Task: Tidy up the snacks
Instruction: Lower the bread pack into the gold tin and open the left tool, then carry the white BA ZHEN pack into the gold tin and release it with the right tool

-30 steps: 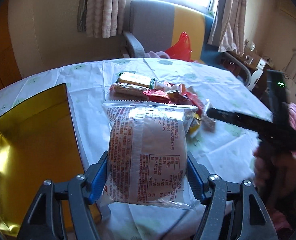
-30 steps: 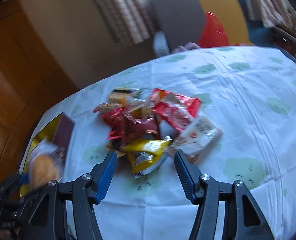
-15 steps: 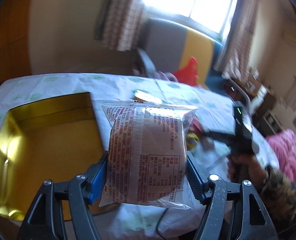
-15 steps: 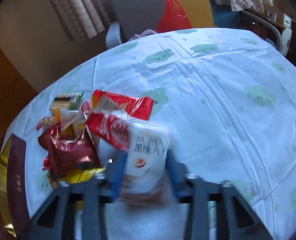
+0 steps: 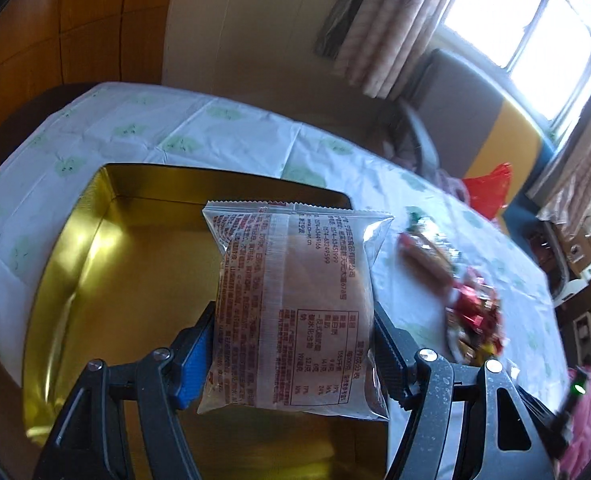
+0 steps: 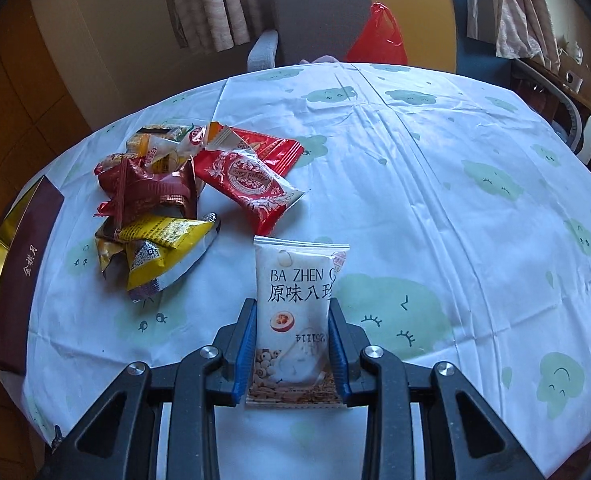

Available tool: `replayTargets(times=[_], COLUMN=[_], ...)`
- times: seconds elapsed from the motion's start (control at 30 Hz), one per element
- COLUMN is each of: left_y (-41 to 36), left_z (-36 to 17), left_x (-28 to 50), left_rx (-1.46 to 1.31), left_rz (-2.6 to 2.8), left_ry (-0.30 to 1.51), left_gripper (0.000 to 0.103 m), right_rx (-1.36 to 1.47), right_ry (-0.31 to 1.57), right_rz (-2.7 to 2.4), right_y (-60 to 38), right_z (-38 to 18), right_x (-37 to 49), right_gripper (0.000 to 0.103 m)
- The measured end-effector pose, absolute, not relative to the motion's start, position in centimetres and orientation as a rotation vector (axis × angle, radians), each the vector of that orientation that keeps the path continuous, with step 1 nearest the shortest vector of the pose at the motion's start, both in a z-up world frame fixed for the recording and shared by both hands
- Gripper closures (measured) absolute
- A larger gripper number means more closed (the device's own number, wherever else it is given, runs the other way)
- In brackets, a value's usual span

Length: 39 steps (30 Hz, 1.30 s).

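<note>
The gold tin [image 5: 107,280] on the table [image 6: 435,184] shows only bare gold floor inside. The left gripper [image 5: 295,354] pinches a clear cake packet [image 5: 295,304] above the tin's right half. Only the right wrist view shows the tin's maroon outer wall and the right gripper [image 6: 291,346] pinching a white packet [image 6: 297,300], well right of the tin. The snack pile [image 6: 183,184] lies just right of the tin.

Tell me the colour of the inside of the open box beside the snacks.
Shiny gold inside the box, clearest in the left wrist view.
</note>
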<state>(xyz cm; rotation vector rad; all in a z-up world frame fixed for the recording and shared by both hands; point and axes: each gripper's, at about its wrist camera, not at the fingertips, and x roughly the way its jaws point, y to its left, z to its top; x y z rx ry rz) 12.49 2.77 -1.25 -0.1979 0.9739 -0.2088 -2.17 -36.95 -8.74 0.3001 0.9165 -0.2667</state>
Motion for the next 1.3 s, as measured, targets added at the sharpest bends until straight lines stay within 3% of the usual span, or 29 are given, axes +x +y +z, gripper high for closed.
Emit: replayTargets(times=[0.17,0.33,0.43,0.53,0.93,1.3], left_y=[0.9,-1.1,-1.0,-0.4,1.6,3.5], left_z=[-3.8,-4.7,-5.5,-4.6,-1.2,-0.4], left_x=[16.7,19.4,19.9,18.4,7.9,3.6], left_rx=[-0.164,-0.082,-0.107,-0.130,-0.045,-0.018], left_rz=[-0.181,-0.142,-0.136,-0.122,-0.092,-0.045], left_ry=[1.069,1.053,1.082,1.030,0.863,0.802], left_gripper=[0.032,0.031,0.027,0.020,0.020,0.019], right_rx=[0.301,0.261,0.262,0.256,0.232,0.300], right_ry=[0.908,0.909,0.904,0.899,0.903,0.887], right_rz=[-0.263,-0.266,-0.265,-0.265,-0.267,-0.086], right_y=[-37.1,-36.6,-36.6,-36.6,-36.1,-31.4], right_z=[-8.7,-8.8,-8.8,-8.8,-8.7,-6.5], right_x=[-2.1,-2.2,-2.2,-2.3,-2.4,-3.0], right_gripper=[0.070,0.070,0.070,0.069,0.070,0.070])
